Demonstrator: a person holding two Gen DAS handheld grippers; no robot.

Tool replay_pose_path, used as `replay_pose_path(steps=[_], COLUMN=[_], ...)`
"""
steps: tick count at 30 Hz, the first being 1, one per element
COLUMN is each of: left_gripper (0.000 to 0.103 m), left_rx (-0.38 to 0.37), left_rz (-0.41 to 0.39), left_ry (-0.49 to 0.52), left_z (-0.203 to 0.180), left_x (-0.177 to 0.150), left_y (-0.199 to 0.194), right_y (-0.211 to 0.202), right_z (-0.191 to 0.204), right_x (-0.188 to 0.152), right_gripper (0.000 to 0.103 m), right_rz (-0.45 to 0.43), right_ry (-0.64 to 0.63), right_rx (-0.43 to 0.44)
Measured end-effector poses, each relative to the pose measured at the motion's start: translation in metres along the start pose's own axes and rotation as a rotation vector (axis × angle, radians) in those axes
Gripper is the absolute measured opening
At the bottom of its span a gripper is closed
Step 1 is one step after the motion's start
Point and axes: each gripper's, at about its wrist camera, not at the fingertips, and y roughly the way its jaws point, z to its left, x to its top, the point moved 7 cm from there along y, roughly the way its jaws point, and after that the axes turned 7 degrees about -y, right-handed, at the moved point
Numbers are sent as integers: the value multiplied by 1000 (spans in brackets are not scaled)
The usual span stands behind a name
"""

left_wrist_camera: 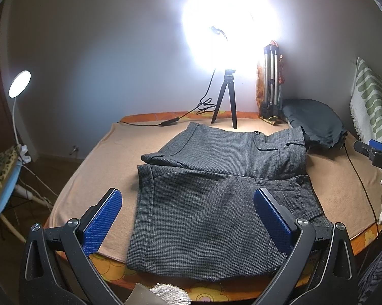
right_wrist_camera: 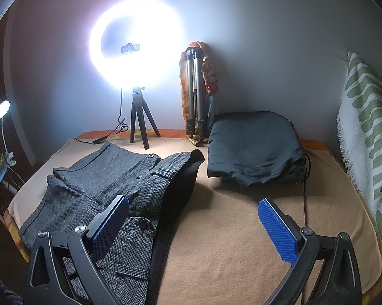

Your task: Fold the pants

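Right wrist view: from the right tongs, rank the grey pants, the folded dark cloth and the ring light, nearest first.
1. Grey pants, under the right tongs' left finger.
2. Folded dark cloth, ahead, right.
3. Ring light, at the back wall, left.

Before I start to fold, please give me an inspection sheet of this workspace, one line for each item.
Surface: table under a peach blanket, an orange flowered cloth beneath.
Job's things: grey checked shorts lying flat, legs to the left, waistband to the right.
Clutter: folded dark garment at the back right; lit ring light on a small tripod; folded tripod against the wall.
Grippers: left gripper above the shorts, jaws open, holding nothing; right gripper beside the waistband, jaws open, holding nothing.
Cables: black cable across the blanket at right.
Surroundings: small desk lamp at left; green patterned towel at right.
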Motion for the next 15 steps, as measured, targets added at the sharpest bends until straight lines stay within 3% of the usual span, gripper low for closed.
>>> replay_pose_path(steps=[15], left_gripper=[103], left_rx=[37], left_rz=[4], left_ry=[10], left_z=[6], left_x=[-4], left_y=[4], right_y=[-2], right_z=[2], right_x=[-7], right_gripper=[102], right_rz=[12], right_ry=[-29], right_rx=[22])
